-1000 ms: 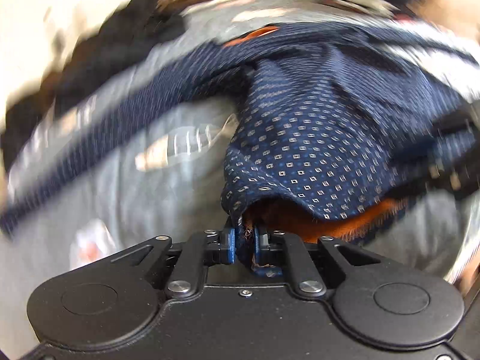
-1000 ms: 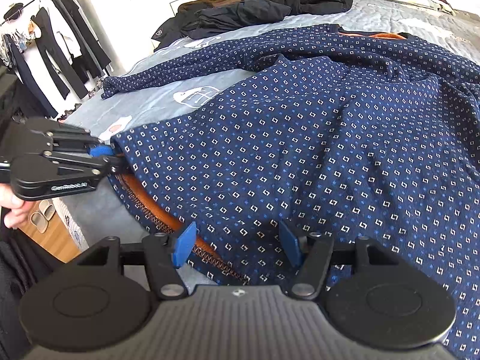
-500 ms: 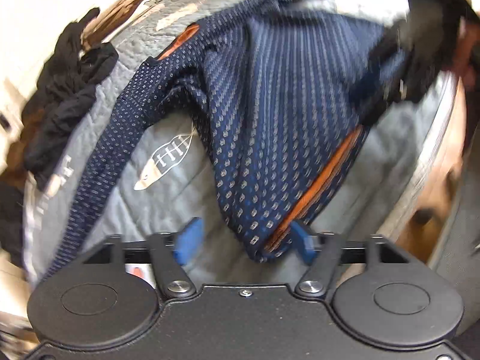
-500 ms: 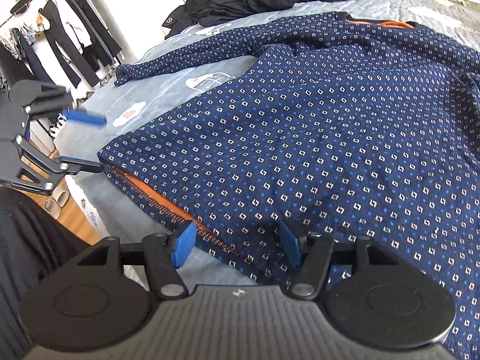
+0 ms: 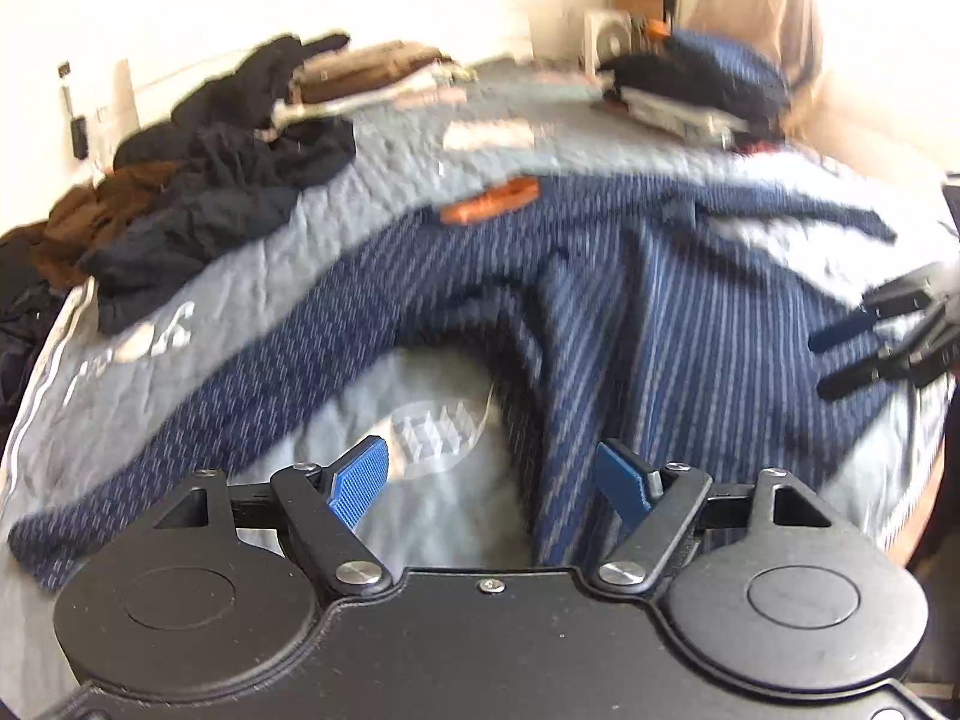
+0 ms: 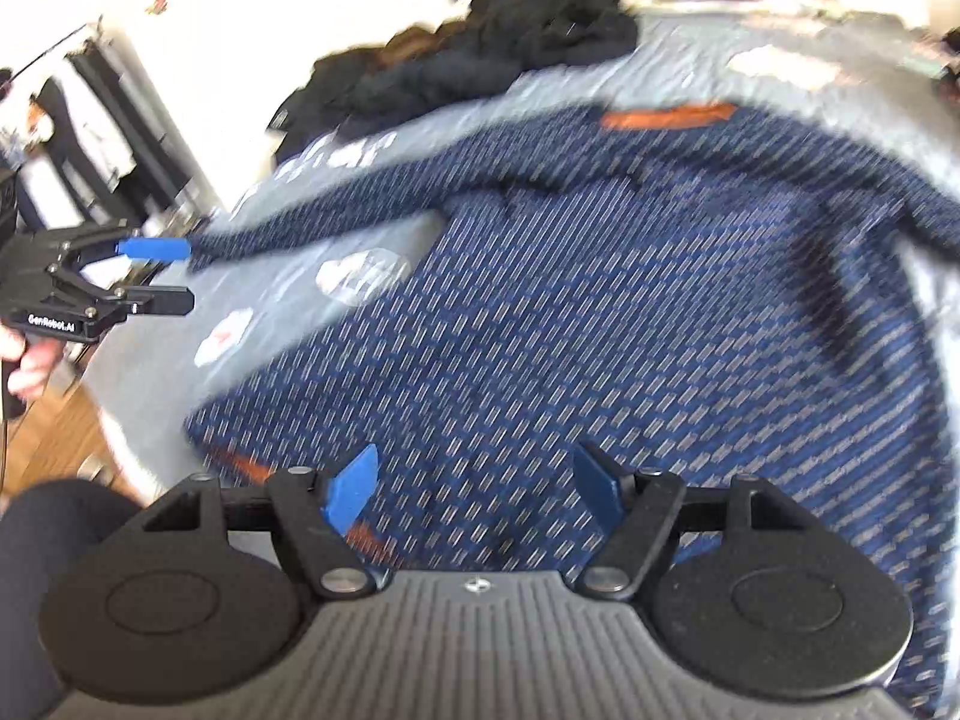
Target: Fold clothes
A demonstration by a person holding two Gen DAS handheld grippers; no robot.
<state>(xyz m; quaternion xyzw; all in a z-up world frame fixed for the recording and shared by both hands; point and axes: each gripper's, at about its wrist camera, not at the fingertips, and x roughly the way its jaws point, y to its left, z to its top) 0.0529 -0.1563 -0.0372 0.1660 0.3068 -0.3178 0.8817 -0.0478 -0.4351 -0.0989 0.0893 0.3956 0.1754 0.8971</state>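
One patterned navy top (image 6: pixel 600 300), two grippers, two clothes piles on one bed (image 5: pixel 372 192).

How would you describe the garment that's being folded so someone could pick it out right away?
Start at the grey bedspread on the bed. Spread flat across its near half lies the navy top. Unlike the plain black and brown clothes heaped behind, it has small pale dots and an orange neck lining.

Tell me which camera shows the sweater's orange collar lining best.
The right wrist view: the orange collar lining of the navy sweater shows as a long, fairly sharp strip near the top. The left wrist view shows the same lining smaller, tilted and more smeared by blur.
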